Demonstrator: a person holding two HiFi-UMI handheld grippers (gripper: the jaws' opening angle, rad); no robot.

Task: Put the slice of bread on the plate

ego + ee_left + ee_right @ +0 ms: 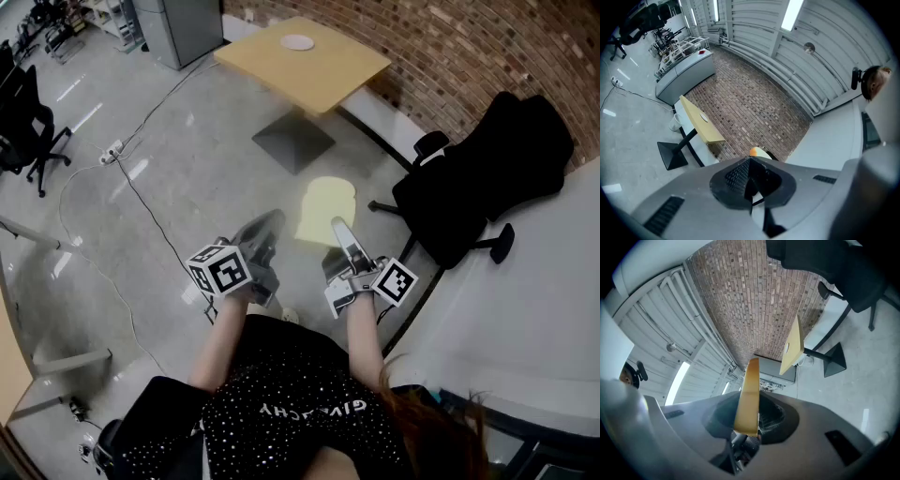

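Observation:
A pale yellow slice of bread (323, 210) is held out level over the grey floor, edge-on in the right gripper view (750, 385). My right gripper (339, 228) is shut on its near edge. My left gripper (270, 227) is beside it on the left, shut with nothing in it (747, 164), and the bread's corner (757, 151) shows just past its jaws. A small white plate (297, 42) lies on a yellow square table (323, 75) far ahead, also visible in the left gripper view (703, 117).
A black office chair (487, 178) stands to the right of the path, next to a white curved table (534, 300). The yellow table's dark base plate (292, 141) sits on the floor. Cables and a power strip (111, 152) run at left near another chair (23, 122). Behind is a brick wall (469, 47).

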